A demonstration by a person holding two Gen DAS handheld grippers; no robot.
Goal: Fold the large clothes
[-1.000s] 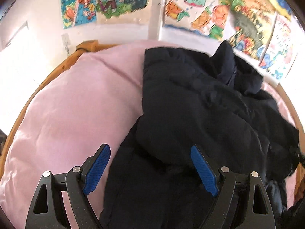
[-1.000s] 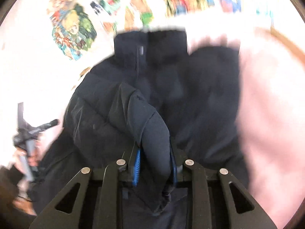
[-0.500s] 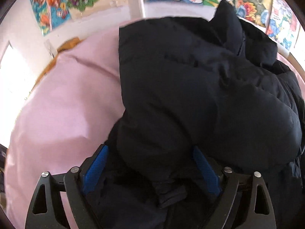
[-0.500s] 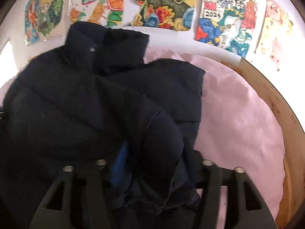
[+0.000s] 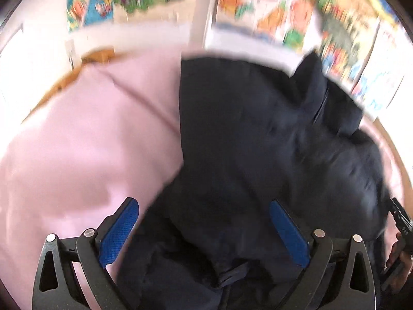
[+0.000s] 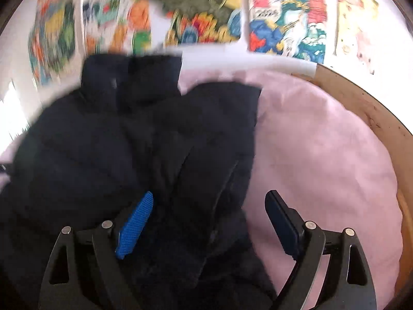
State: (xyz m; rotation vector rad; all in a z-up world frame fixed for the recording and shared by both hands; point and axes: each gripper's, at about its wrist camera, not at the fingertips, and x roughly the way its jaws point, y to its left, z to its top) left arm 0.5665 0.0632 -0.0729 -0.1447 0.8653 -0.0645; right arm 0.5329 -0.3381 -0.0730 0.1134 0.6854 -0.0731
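We hold the left gripper (image 5: 204,222) tilted down over the near edge of the jacket (image 5: 258,142), its jaws spread wide and just opened further; dark fabric lies between and below the blue pads (image 5: 118,230), but neither pad presses on it, so the grip is released. We hold the right gripper (image 6: 209,217) tilted down too, and its jaws have just been opening: the folded sleeve (image 6: 206,180) lies loose between the fingers, touching neither pad that we can see, so this one has let go as well.

Ahead of both grippers a pink bedsheet (image 5: 77,142) covers the bed, reaching out to the left of the left gripper and to the right of the right one. A wooden bed frame (image 6: 366,113) curves round beyond the sheet. Bright cartoon posters (image 6: 284,20) hang on the wall behind, blurred. At the right edge of the left view, part of the other tool and a hand (image 5: 397,255) show, too blurred to read.

The jacket is dark navy, puffy and quilted, lying on the sheet right in front of both grippers. Its collar (image 6: 131,77) stands up at the far end, toward the wall. The sleeve is folded in over the body, and the fabric is bunched and creased at the near end.
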